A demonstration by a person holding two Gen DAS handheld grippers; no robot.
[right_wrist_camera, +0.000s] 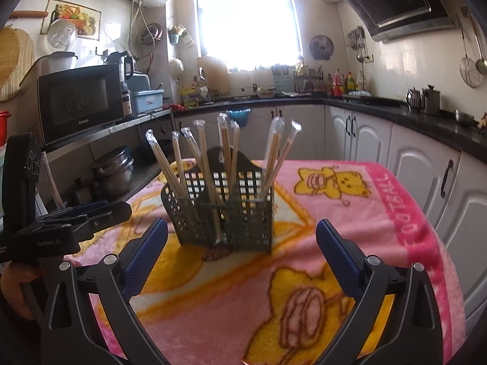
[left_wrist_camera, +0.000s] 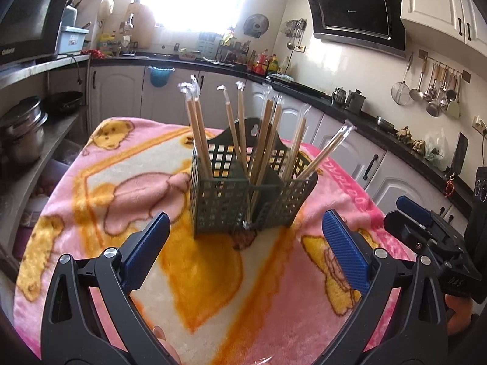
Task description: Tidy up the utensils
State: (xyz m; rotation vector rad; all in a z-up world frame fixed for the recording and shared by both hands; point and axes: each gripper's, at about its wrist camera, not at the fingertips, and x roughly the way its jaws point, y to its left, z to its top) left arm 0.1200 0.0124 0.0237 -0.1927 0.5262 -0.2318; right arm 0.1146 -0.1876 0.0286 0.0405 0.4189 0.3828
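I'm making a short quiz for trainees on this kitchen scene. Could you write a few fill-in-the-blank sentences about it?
1. The wrapped chopsticks stand in a dark green ____ with perforated walls.
2. The table is covered by a pink ____ printed with yellow bears.
3. The right claw is ____ with nothing between its pads.
4. The holder stands ____ on the table.

Missing words: holder; blanket; open; upright

One green basket (left_wrist_camera: pixel 240 200), about ten wrapped chopstick pairs (left_wrist_camera: pixel 261 133), two grippers

Both grippers, left gripper (left_wrist_camera: pixel 245 249) and right gripper (right_wrist_camera: pixel 242 252), are built of black plastic frames, fitted with ribbed blue pads (left_wrist_camera: pixel 345 251) (silver screws at pivots); white lettering is noted.
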